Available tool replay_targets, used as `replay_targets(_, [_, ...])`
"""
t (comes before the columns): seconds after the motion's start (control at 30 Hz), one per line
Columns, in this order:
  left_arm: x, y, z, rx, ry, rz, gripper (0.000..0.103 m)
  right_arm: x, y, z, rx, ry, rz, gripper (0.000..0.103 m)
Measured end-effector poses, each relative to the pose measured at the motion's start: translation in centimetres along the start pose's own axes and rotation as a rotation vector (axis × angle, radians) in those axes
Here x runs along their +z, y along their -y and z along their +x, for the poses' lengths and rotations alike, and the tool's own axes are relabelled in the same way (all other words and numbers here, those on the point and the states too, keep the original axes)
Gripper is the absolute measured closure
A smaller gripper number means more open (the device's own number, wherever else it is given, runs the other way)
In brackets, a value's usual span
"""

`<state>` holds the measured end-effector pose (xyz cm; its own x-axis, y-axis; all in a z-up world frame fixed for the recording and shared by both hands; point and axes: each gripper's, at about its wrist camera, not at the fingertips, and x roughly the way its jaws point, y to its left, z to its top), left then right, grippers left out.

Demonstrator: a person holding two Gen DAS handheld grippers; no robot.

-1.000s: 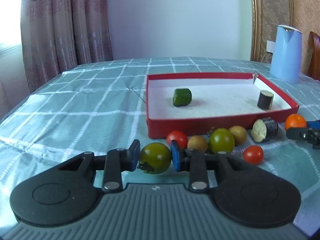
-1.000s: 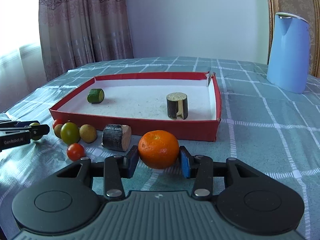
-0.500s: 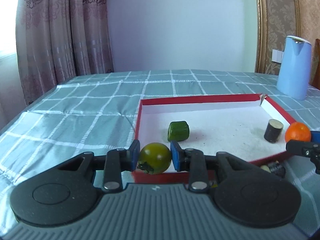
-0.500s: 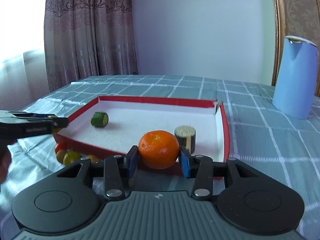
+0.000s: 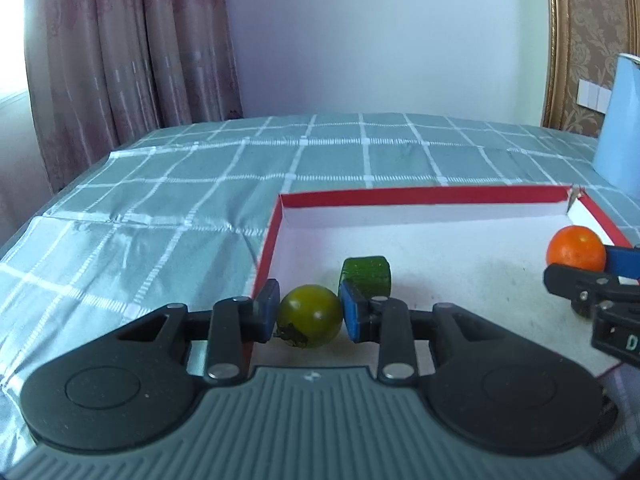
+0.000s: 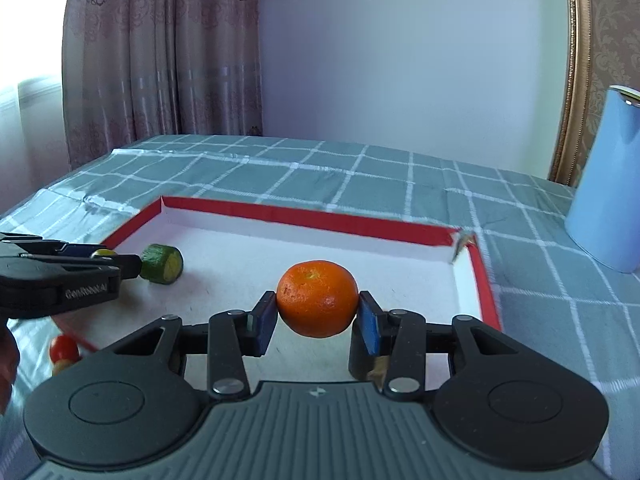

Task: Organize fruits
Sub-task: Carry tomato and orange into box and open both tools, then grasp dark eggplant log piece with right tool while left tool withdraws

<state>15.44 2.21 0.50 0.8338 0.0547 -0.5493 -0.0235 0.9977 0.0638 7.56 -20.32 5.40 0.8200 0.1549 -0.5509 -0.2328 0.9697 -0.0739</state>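
Two tools are in use, each clamped on one fruit above a red tray (image 5: 420, 197) with a white floor. The left tool (image 5: 310, 314) has its blue pads pressed against both sides of a green tomato (image 5: 311, 315), whose dark stem end faces down and toward the camera. This tomato hangs over the tray's near left corner, just in front of a green cucumber piece (image 5: 366, 275) that lies on the tray floor. The right tool (image 6: 318, 320) has its pads tight on an orange (image 6: 318, 298), held over the middle of the tray floor, clear of the surface.

From the left wrist view, the right tool (image 5: 592, 276) enters at the right edge with the orange (image 5: 576, 248) at its tip, near the tray's right wall. From the right wrist view, the left tool (image 6: 120, 260) enters from the left, its tip just beside the cucumber piece (image 6: 162, 264).

Outside the tray's near left edge, a small red tomato (image 6: 63, 347) rests on the table, which carries a green checked cloth (image 5: 160, 208). A blue jug (image 6: 608, 184) stands on the cloth, well apart from the tray on the right.
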Motion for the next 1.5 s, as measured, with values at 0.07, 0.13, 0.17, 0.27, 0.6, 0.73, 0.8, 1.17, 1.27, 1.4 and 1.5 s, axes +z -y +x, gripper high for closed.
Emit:
replay_targets(0.07, [0.0, 0.0, 0.1, 0.001, 0.011, -0.004, 0.073, 0.2, -0.8, 0.1, -0.008, 0.023, -0.044, 0.061])
replay_targets(0.13, [0.1, 0.1, 0.3, 0.017, 0.018, -0.004, 0.072, 0.4, -1.4, 0.7, -0.005, 0.009, -0.065, 0.061])
replay_targets(0.17, [0.1, 0.1, 0.3, 0.02, 0.022, -0.004, 0.072, 0.4, -1.5, 1.1, 0.004, -0.002, -0.059, 0.061])
replay_targets(0.27, [0.3, 0.2, 0.4, 0.02, 0.034, 0.001, 0.072, 0.3, -1.8, 2.2, 0.009, -0.033, -0.058, 0.061])
replay_targets(0.6, [0.6, -0.1, 0.3, -0.024, 0.063, 0.0, 0.061, -0.2, -1.1, 3.1, 0.003, -0.075, -0.02, 0.06])
replay_targets(0.73, [0.0, -0.3, -0.7, -0.072, 0.082, -0.007, 0.039, -0.4, -1.7, 3.0, 0.017, -0.074, -0.054, 0.059])
replay_targets(0.8, [-0.2, -0.1, -1.2, -0.069, 0.099, 0.001, 0.027, -0.6, -1.9, 2.7, 0.011, -0.064, -0.064, 0.049])
replay_targets(1.17, [-1.6, -0.1, -2.6, -0.044, 0.161, 0.034, 0.011, -1.4, -1.6, 0.0, -0.047, 0.022, -0.056, 0.028])
replay_targets(1.27, [-1.9, -0.9, -3.1, -0.045, 0.171, -0.005, 0.008, -1.5, -0.9, -0.7, -0.045, 0.04, -0.003, 0.024])
replay_targets(1.4, [-2.1, -1.5, -3.7, -0.031, 0.192, -0.026, 0.007, -1.7, 0.0, -1.7, -0.06, 0.069, 0.052, 0.024])
replay_targets(1.5, [-2.2, -1.8, -3.9, -0.052, 0.184, -0.04, 0.006, -2.1, 0.8, -2.5, -0.051, 0.075, 0.091, 0.024])
